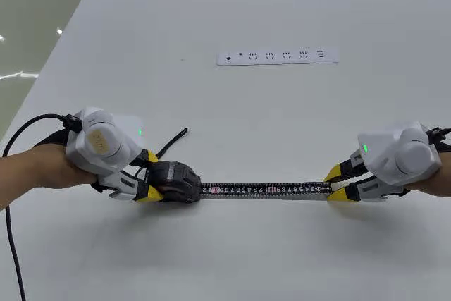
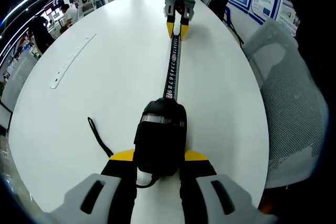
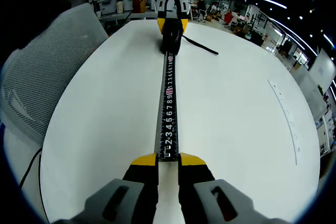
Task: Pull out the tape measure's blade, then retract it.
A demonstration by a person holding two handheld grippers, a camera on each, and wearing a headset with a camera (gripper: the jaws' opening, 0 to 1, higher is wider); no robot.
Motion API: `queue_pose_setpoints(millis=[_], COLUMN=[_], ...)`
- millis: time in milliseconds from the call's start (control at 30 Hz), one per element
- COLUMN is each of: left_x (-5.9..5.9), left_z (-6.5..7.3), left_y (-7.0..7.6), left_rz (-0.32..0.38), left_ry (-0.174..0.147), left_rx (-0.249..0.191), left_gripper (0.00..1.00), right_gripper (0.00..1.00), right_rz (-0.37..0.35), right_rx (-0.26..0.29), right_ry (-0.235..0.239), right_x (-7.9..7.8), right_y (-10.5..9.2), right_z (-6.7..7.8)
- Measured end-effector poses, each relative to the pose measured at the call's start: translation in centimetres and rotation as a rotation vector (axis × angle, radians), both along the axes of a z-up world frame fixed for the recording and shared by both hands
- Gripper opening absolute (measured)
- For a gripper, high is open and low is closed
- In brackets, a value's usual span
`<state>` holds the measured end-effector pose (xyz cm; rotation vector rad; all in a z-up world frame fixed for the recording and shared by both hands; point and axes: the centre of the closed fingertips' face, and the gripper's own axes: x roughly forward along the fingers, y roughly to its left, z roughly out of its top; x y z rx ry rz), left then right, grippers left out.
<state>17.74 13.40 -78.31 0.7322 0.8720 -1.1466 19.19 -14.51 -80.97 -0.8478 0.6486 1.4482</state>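
A black tape measure case [image 1: 174, 180] lies on the white table, held between the yellow-tipped jaws of my left gripper [image 1: 150, 176]. In the left gripper view the case [image 2: 160, 135] sits between the jaws of my left gripper [image 2: 160, 157], and its black wrist strap [image 2: 97, 135] trails to the left. The blade [image 1: 264, 189] is drawn out to the right, flat above the table. My right gripper [image 1: 334, 183] is shut on the blade's end. In the right gripper view the blade [image 3: 168, 108] runs straight from my right gripper [image 3: 168, 158] to the case [image 3: 170, 40].
A white power strip [image 1: 277, 56] lies flat farther back on the table. A black cable [image 1: 10, 174] hangs off the left gripper near the table's left edge. A mesh chair [image 2: 291, 93] stands beside the table. People stand in the far background.
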Motion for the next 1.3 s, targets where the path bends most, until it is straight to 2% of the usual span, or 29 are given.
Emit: queue_pose_setpoints(millis=[100,300,400,533,633,767,800,933,967,1300], left_x=[-0.34,-0.18,-0.1,0.1,-0.09,0.12,-0.14,0.02,0.02,0.08], left_z=[0.41,0.24,0.15,-0.11,0.17,-0.08,0.23,0.04,0.05,0.17], left_y=[-0.46,-0.37,-0.31,-0.06,-0.38,-0.1,-0.44,-0.21,-0.19,-0.08], left_rz=[0.002,0.004,0.004,0.001,0.001,0.0,-0.004,-0.009,-0.007,-0.006], left_ry=[0.006,0.014,0.016,0.019,0.02,0.021,0.02,0.019,0.02,0.007], left_rx=[0.008,0.016,0.019,0.025,0.025,0.028,0.031,0.04,0.04,0.036], left_gripper=[0.26,0.27,0.27,0.27,0.27,0.27,0.27,0.27,0.27,0.28], right_gripper=[0.13,0.14,0.14,0.15,0.15,0.15,0.15,0.16,0.17,0.19], right_rz=[0.006,0.01,0.032,0.036,0.041,0.032,0.028,0.022,0.019,-0.011], right_rx=[-0.008,-0.019,-0.04,-0.048,-0.053,-0.054,-0.054,-0.055,-0.05,-0.058], right_ry=[0.001,0.01,0.004,0.011,0.011,0.013,0.016,0.021,0.017,0.024], right_x=[-0.03,0.1,-0.15,0.22,0.23,-0.05,-0.07,0.35,0.09,0.68], right_y=[-0.03,-0.09,0.04,-0.24,-0.2,-0.11,-0.1,-0.28,0.0,-0.06], right_z=[0.05,-0.2,0.18,-0.29,-0.22,0.24,0.3,-0.24,0.3,-0.21])
